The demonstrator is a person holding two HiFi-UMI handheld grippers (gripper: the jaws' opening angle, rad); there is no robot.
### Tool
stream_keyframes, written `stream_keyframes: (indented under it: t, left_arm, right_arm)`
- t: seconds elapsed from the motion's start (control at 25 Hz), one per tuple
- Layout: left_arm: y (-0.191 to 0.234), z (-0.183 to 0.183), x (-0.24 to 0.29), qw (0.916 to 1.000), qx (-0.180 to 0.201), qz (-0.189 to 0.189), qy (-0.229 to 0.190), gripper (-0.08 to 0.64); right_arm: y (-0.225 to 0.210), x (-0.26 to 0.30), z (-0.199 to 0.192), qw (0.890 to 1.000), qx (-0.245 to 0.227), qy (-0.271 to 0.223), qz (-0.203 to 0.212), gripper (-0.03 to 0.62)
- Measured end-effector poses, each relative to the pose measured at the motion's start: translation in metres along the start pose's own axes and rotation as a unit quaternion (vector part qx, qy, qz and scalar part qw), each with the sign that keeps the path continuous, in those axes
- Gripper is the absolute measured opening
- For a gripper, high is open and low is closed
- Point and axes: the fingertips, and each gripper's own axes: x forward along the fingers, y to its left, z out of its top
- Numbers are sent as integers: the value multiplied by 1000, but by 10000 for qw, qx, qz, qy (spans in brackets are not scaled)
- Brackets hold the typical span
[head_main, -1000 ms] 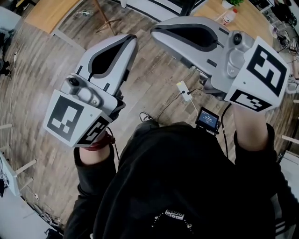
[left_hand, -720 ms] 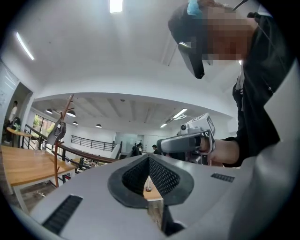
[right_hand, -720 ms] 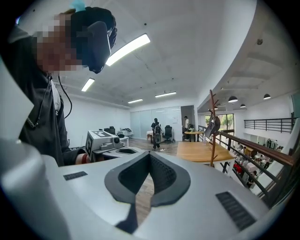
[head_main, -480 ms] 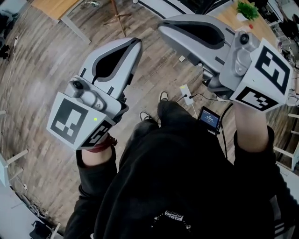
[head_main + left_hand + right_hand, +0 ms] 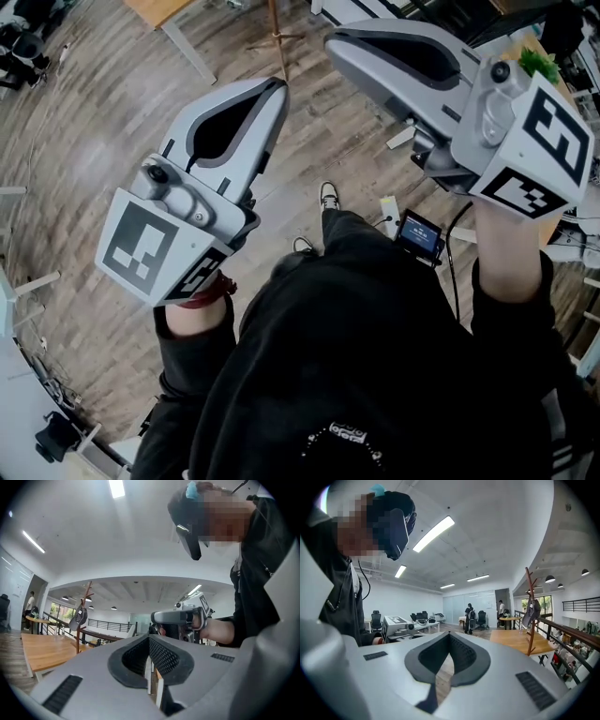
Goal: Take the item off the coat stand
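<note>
The wooden coat stand (image 5: 85, 616) rises far off beside a table in the left gripper view, with a grey cap-like item (image 5: 78, 618) hanging from its pegs. The right gripper view shows the same stand (image 5: 529, 620) and item (image 5: 531, 611) at its right, also far away. From above, the stand's foot (image 5: 275, 36) shows at the top edge. My left gripper (image 5: 273, 87) and right gripper (image 5: 336, 42) are held level in front of the person, both shut and empty, well short of the stand.
A wooden table (image 5: 520, 641) stands next to the stand, by a black railing (image 5: 569, 630). Desks, office chairs and two people (image 5: 469, 616) are at the back. A desk with a green plant (image 5: 538, 62) lies right. A small screen (image 5: 419, 234) and cables hang at the person's waist.
The person has walked on over the wood floor with both grippers held as before. The stand's foot has slid rightward along the top of the head view.
</note>
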Motion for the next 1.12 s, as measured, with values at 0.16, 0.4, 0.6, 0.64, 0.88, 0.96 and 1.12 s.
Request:
stream_keyframes:
  t: [0.16, 0.4, 0.6, 0.64, 0.88, 0.96, 1.12]
  left_arm:
    - [20, 4, 26, 9999, 102, 44, 5, 3]
    - [50, 10, 93, 9998, 181, 62, -14, 3]
    - [70, 16, 137, 9996, 259, 64, -6, 3]
    - [72, 16, 144, 9996, 278, 55, -6, 3]
    - [78, 15, 177, 9994, 330, -64, 36, 3]
    - [83, 11, 187, 9994, 327, -57, 55, 3]
    - [98, 3, 202, 9994, 320, -5, 94, 3]
  right_arm:
    - [-35, 2, 7, 9999, 26, -128, 54, 14]
    - [-109, -12, 11, 9997, 64, -221, 31, 14]
    - [-158, -23, 15, 9995, 84, -297, -9, 14]
    - [-165, -26, 15, 9995, 91, -310, -18, 14]
    - [-199, -43, 13, 9992, 165, -351, -100, 14]
    - [-211, -45, 11, 9993, 146, -338, -109, 14]
    - [-236, -40, 5, 9992, 208, -351, -45, 14]
